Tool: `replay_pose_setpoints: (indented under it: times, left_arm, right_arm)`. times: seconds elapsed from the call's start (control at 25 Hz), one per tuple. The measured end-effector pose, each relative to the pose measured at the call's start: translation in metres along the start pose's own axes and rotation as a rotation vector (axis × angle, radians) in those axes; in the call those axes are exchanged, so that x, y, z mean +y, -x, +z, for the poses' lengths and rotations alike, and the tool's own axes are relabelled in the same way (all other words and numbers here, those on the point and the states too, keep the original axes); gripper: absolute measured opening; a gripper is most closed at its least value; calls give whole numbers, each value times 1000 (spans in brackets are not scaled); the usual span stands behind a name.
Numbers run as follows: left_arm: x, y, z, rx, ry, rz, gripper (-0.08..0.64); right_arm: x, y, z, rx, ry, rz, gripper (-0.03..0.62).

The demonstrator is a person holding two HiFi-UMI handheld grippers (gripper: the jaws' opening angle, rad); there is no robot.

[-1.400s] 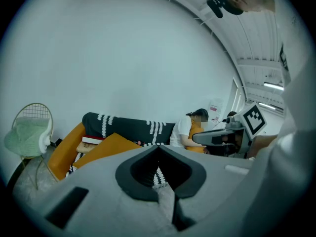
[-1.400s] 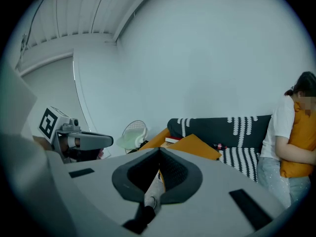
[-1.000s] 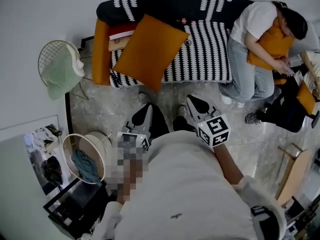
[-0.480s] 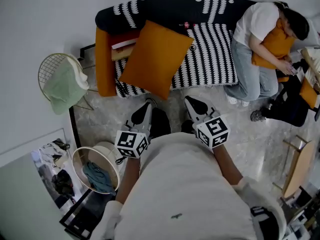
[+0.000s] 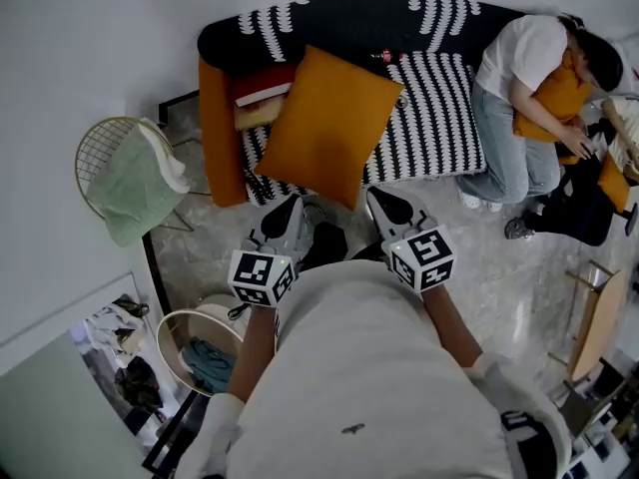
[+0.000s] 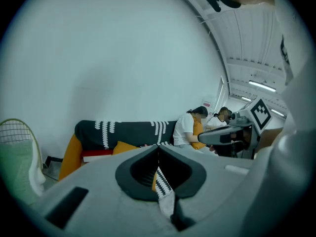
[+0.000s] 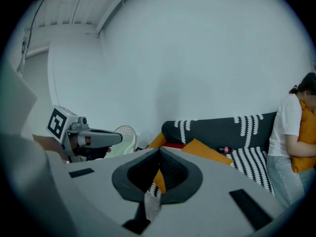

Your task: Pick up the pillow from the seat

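Note:
A large orange pillow (image 5: 329,128) leans tilted on the left part of the black-and-white patterned sofa (image 5: 429,98), its lower corner hanging over the seat's front edge. Both grippers are held side by side in front of it, above the floor. My left gripper (image 5: 290,210) is shut and empty, just below the pillow's lower edge. My right gripper (image 5: 377,200) is shut and empty too, at the pillow's lower right. The left gripper view shows the pillow (image 6: 123,147) past the shut jaws; in the right gripper view the pillow (image 7: 207,151) lies ahead to the right.
A person (image 5: 529,98) sits at the sofa's right end hugging an orange cushion. Red and tan books (image 5: 265,86) lie by the orange armrest (image 5: 218,138). A wire chair with green cloth (image 5: 130,183) and a round basket (image 5: 205,352) stand left.
The sofa and pillow have drawn nearer and shifted right and down in the head view. Both grippers now sit closer to the pillow's lower edge, still shut.

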State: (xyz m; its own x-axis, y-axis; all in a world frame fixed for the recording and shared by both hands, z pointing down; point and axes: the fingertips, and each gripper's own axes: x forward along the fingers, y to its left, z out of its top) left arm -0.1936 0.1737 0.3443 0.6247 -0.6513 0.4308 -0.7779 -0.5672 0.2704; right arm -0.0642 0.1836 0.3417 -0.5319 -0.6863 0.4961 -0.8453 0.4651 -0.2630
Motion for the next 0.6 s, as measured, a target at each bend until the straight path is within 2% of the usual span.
replay_pose_setpoints:
  times: [0.24,0.6]
  left_arm:
    - [56,12,-6,26,9,-18,12]
    - [96,8,-28,102,39,-39,12]
  right_arm:
    - [28,-38,-1,43,-8,-24,6]
    - [31,-44,-18,113,-44,-111,8]
